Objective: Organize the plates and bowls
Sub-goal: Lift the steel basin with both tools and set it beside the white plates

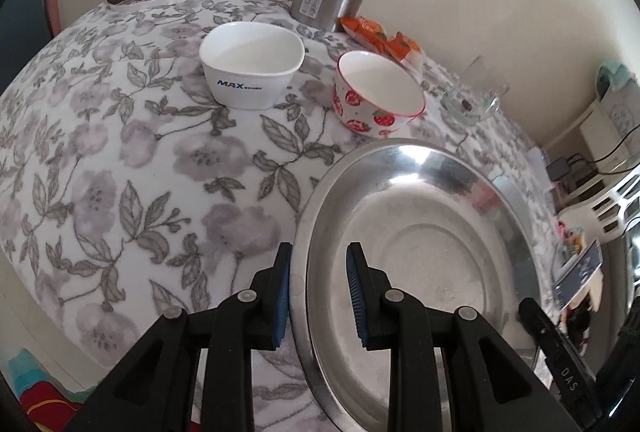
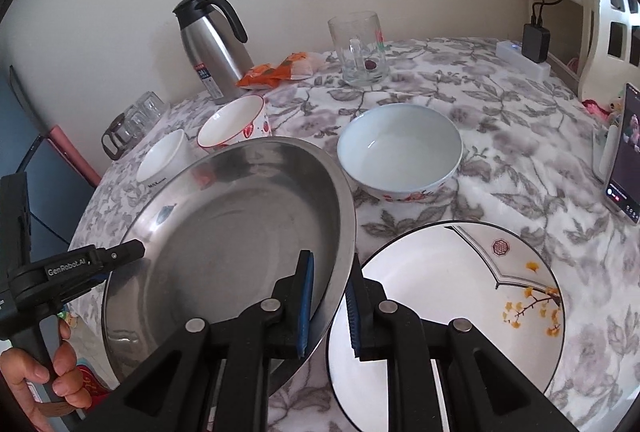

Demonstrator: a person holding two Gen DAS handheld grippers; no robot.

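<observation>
Steel plate (image 2: pixel 240 216), tilted above the tabletop (image 2: pixel 500 104) beside the ginkgo plate (image 2: pixel 460 292): I have both grippers, left (image 1: pixel 318 296) and right (image 2: pixel 329 306), straddling opposite rims, jaws not visibly clamped, so it may slip onto the strawberry bowl (image 1: pixel 378 92).

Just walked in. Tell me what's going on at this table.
A person is sorting dishes with two handheld tongs. The right tongs straddle the near rim of the large round stainless steel plate, which looks tilted, its right edge over the white ceramic plate with yellow blossoms. The left tongs bracket the steel plate's opposite rim, with a gap still showing between the pads. A pale blue bowl, a strawberry-patterned bowl and a white squarish bowl wait on the floral tablecloth.
</observation>
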